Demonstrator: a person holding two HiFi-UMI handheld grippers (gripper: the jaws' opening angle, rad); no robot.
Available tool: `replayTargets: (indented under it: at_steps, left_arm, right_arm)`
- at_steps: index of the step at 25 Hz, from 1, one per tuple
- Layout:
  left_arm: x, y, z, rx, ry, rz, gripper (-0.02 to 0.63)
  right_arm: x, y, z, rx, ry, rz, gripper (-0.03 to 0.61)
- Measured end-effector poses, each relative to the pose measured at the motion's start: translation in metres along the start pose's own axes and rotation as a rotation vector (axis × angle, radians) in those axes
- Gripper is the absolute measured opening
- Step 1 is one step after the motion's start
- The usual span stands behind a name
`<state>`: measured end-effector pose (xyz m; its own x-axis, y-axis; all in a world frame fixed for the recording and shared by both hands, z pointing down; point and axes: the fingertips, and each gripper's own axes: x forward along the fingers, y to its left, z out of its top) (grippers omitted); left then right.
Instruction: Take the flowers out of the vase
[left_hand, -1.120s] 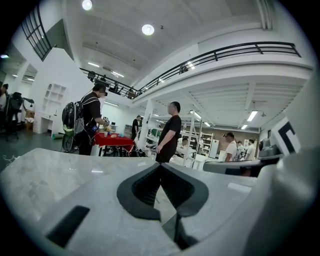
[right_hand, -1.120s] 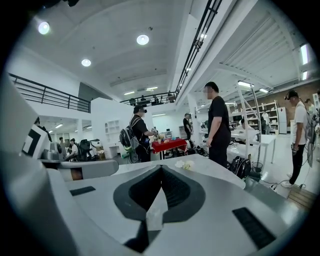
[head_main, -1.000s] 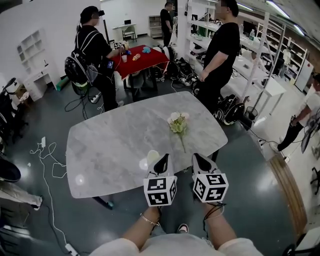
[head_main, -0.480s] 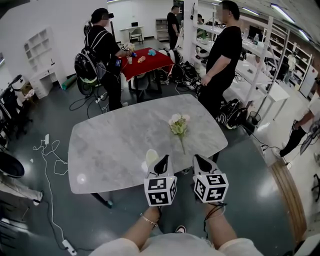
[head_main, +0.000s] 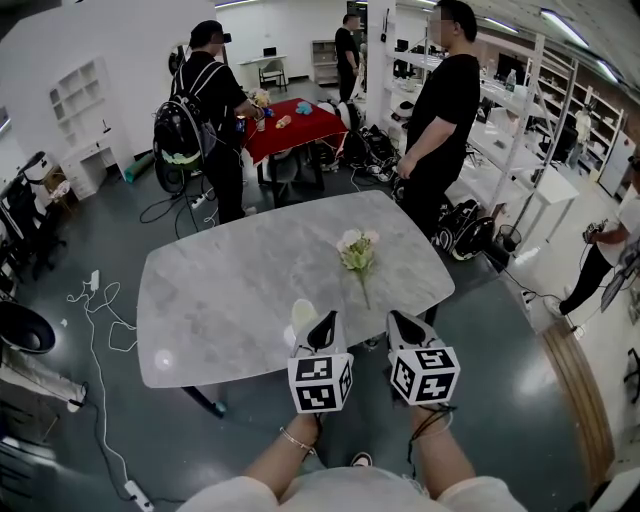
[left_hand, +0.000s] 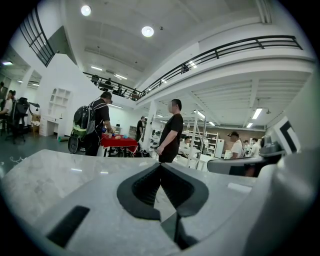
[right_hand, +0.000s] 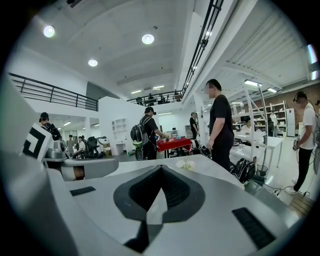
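Neither left gripper (head_main: 324, 320) nor right gripper (head_main: 401, 321) has moved — both closed, empty, near flowers (head_main: 357, 251)

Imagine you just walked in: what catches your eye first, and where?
A bunch of white flowers lies on the grey marble table, toward its far right side. At the near edge the left tongs and right tongs, each bearing a black-and-white marker cube, are held side by side, both shut and empty. Behind, a person with a backpack stands at a red-covered table.
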<state>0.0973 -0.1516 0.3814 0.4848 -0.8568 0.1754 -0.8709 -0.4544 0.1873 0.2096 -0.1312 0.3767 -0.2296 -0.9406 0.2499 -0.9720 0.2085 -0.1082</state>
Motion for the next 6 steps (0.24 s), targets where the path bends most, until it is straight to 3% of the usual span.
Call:
replayTargets:
  at_steps: [6]
  left_arm:
    - [-0.0018, 0.0042, -0.0004, -0.003, 0.003, -0.005, 0.009]
  right_arm:
    - [0.001, 0.0042, 0.0004, -0.002, 0.004, 0.005, 0.003]
